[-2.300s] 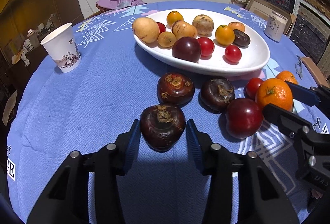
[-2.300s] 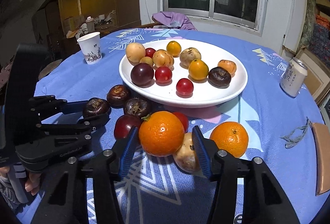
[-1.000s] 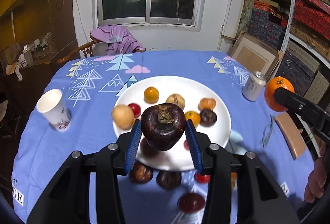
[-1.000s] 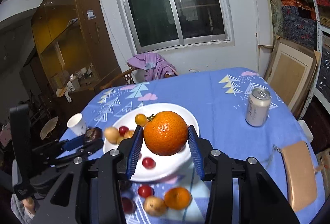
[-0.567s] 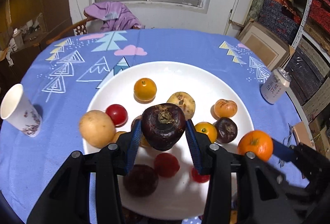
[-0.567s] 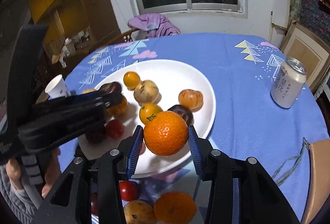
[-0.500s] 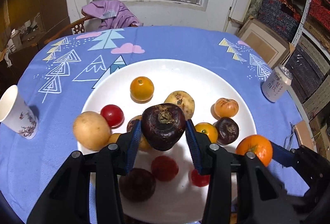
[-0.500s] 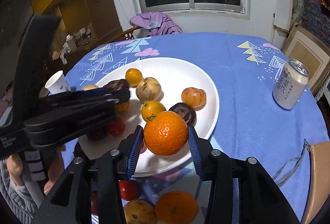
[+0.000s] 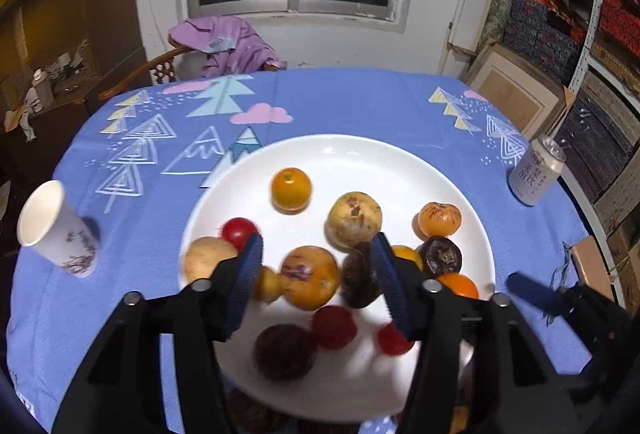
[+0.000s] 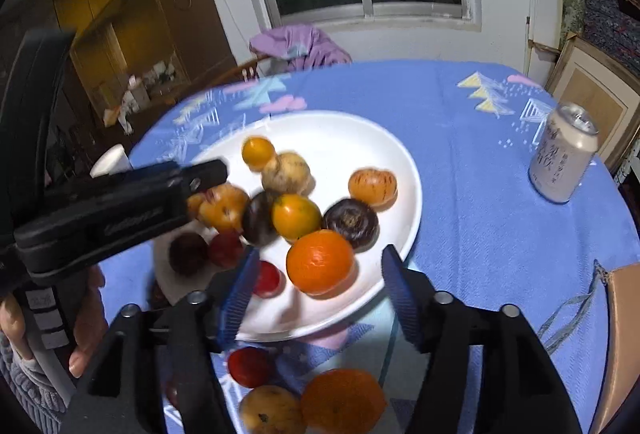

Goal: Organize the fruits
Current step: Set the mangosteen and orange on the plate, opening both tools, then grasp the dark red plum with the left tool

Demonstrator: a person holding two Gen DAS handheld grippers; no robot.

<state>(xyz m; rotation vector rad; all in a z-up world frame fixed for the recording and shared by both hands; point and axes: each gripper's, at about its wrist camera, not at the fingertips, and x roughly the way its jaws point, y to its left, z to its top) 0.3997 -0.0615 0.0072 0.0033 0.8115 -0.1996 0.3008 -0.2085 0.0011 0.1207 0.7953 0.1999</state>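
A large white plate (image 9: 360, 158) on the blue tablecloth holds several fruits. My left gripper (image 9: 316, 282) is open above the plate's near side. The dark mangosteen (image 9: 358, 276) lies free on the plate by its right finger. My right gripper (image 10: 316, 296) is open over the plate's (image 10: 384, 142) near right rim. The orange (image 10: 320, 261) lies free on the plate between its fingers; it also shows in the left wrist view (image 9: 458, 284). Off the plate lie a red fruit (image 10: 249, 366), a tan fruit (image 10: 272, 410) and another orange (image 10: 344, 400).
A paper cup (image 9: 56, 230) stands on the left of the table. A drink can (image 10: 562, 154) stands on the right. A brown pad (image 10: 622, 334) lies at the right edge. A chair with purple cloth (image 9: 224, 42) is behind the table.
Both grippers opened. The mangosteen dropped from the left gripper onto the plate, and the orange dropped from the right gripper onto the plate's near side.
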